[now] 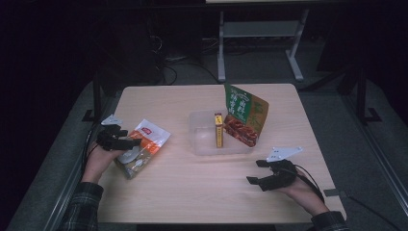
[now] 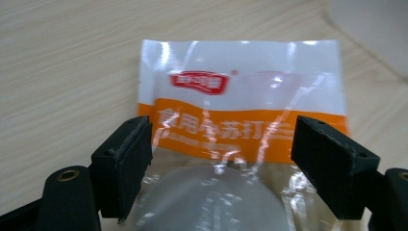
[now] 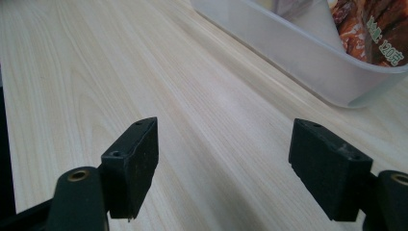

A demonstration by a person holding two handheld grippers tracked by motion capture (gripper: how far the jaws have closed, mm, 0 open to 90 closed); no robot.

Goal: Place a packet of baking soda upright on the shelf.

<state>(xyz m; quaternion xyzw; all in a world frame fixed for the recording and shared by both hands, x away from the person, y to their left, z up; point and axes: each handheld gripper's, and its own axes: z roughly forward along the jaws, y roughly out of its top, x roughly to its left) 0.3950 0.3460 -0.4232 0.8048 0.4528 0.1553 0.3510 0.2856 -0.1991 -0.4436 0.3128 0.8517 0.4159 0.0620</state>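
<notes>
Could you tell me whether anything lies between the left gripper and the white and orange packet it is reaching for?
Nothing visible does. The left gripper has its jaws open on either side of the packet, which lies flat on the table. The pads do not seem to press on it yet. The clear tub stands apart, further to the right.

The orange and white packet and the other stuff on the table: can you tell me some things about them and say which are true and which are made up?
1. The orange and white packet lies inside the clear tub. False: it lies on the table, left of the tub.
2. The left gripper has its jaws open with the packet between them. True.
3. A green and brown bag stands in the tub. True.
4. The right gripper holds the yellow box. False: its jaws are open over bare table, and the box stands in the tub.
</notes>
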